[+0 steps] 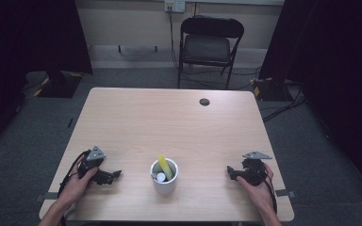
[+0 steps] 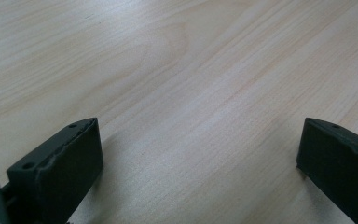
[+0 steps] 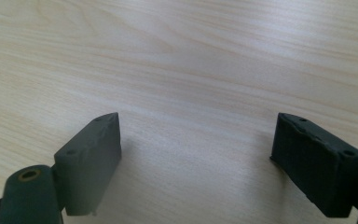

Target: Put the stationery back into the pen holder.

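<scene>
left claw (image 1: 117, 173) – sitting spread apart, empty | right claw (image 1: 229, 170) – gaping wide, empty | white cup (image 1: 164, 180) between them – holding a yellow piece (image 1: 165, 167) | tabletop (image 1: 169, 122)

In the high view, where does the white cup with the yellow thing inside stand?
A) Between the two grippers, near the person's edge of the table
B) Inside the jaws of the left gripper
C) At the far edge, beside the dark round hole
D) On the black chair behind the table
A: the white cup stands on the table between the left gripper and the right gripper, apart from both.
</scene>
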Action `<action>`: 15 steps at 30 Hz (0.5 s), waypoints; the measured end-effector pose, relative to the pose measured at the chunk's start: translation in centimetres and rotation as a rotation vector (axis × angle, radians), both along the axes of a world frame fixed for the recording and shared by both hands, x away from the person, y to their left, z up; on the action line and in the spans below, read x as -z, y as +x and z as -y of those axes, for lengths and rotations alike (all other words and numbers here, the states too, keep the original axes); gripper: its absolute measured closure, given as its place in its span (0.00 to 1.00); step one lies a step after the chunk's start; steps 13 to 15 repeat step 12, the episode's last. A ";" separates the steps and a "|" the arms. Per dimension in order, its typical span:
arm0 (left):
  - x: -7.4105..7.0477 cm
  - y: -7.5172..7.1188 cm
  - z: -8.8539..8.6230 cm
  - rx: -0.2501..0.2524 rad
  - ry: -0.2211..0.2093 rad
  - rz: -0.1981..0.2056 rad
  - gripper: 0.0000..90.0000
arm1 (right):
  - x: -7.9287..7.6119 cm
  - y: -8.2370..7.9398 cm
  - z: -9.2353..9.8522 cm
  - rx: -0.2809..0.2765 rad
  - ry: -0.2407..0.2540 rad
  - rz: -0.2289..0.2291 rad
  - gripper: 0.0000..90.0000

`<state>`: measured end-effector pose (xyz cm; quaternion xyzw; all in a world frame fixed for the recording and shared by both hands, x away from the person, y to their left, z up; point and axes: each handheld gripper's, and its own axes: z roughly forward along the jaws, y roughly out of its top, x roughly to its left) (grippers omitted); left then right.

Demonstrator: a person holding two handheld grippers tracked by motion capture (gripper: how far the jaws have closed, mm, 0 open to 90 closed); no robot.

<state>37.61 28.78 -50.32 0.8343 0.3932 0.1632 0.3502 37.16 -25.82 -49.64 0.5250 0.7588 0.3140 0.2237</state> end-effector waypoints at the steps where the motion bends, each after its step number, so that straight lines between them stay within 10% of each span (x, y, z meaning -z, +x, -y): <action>1: 0.0 0.0 0.0 0.000 0.000 0.001 0.00 | 0.1 -0.1 -0.1 0.005 0.003 0.008 0.17; 15: 0.0 0.0 0.0 -0.001 0.000 0.001 0.00 | 0.4 -0.3 -0.2 0.026 0.004 0.037 0.16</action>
